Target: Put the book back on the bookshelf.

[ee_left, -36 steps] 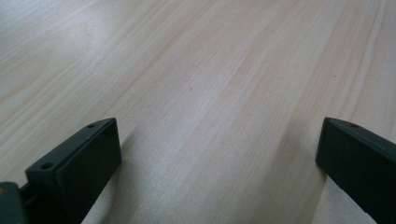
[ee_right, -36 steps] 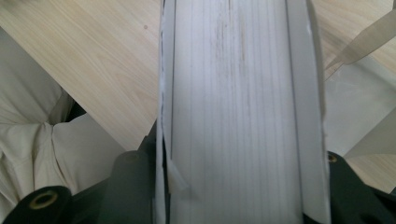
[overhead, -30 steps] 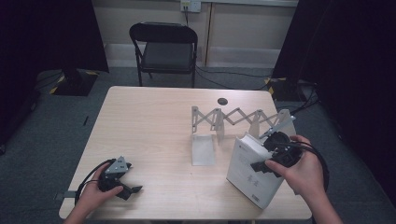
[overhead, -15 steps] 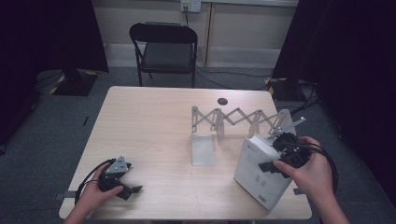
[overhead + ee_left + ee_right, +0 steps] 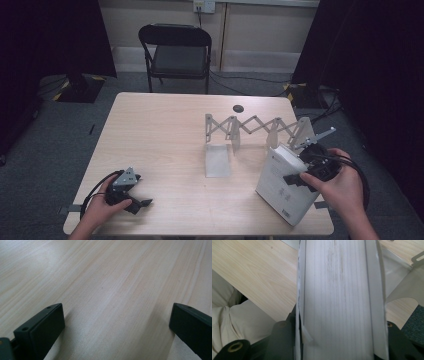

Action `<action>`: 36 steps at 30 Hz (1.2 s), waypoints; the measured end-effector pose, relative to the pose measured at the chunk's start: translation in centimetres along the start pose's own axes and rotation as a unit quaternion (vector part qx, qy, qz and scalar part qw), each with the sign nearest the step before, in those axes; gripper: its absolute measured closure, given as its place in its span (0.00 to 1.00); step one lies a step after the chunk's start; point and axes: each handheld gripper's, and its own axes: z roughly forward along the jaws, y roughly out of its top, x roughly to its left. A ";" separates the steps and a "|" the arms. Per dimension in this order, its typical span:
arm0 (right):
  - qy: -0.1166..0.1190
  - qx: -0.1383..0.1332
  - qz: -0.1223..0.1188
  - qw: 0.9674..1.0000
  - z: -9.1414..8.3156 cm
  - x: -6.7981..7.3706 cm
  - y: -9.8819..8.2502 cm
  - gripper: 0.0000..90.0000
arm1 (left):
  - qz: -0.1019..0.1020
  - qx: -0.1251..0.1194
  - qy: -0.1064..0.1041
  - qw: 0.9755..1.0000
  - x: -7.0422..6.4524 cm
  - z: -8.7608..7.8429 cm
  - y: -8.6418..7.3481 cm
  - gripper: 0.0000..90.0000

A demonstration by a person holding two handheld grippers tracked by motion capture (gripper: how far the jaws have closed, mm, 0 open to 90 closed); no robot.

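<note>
A thick white book stands tilted near the table's front right corner, and my right gripper is shut on it. In the right gripper view the book's page edges run up the middle, with a black jaw pressed against each cover. Just behind the book, a metal accordion-style rack stretches across the right half of the table. My left gripper rests on the table near the front left corner. In the left gripper view its black fingers stand wide apart, open over bare wood.
A black folding chair stands beyond the far edge. A small dark round spot lies on the table near the far side. A flat metal plate of the rack lies at mid-table. The person's trouser leg shows below the table edge.
My right gripper has carried the book to the right, closer to the rack's right end and the table's edge. The left gripper has stayed put.
</note>
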 end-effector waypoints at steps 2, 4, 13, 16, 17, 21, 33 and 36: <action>-0.001 0.000 0.004 1.000 0.0 -0.1 -0.1 0.59 | 0.000 0.000 0.000 1.000 0.0 0.0 0.0 0.00; 0.000 0.000 0.005 1.000 0.0 -0.3 -0.2 0.59 | 0.000 0.000 0.000 1.000 0.0 0.0 0.0 0.00; -0.003 -0.002 0.014 1.000 -0.3 -0.8 -0.8 0.59 | 0.000 0.000 0.000 1.000 0.0 0.0 0.0 0.00; -0.003 -0.002 0.018 1.000 -0.5 -1.0 -1.0 0.59 | -0.001 -0.002 -0.001 1.000 0.0 0.1 0.0 0.00; -0.004 -0.003 0.018 1.000 -0.5 -1.1 -1.1 0.59 | -0.002 -0.002 -0.001 1.000 0.0 0.1 0.0 0.00; -0.006 -0.001 0.025 1.000 -0.7 -1.3 -1.2 0.59 | 0.000 -0.001 -0.001 1.000 0.0 0.0 0.0 0.00; -0.018 -0.004 0.052 0.999 -1.0 -2.1 -1.2 0.59 | 0.000 0.000 -0.001 1.000 0.0 0.1 0.1 0.00; -0.018 -0.002 0.056 0.998 -1.1 -2.3 -1.1 0.59 | 0.000 0.000 -0.001 1.000 0.0 0.1 0.1 0.00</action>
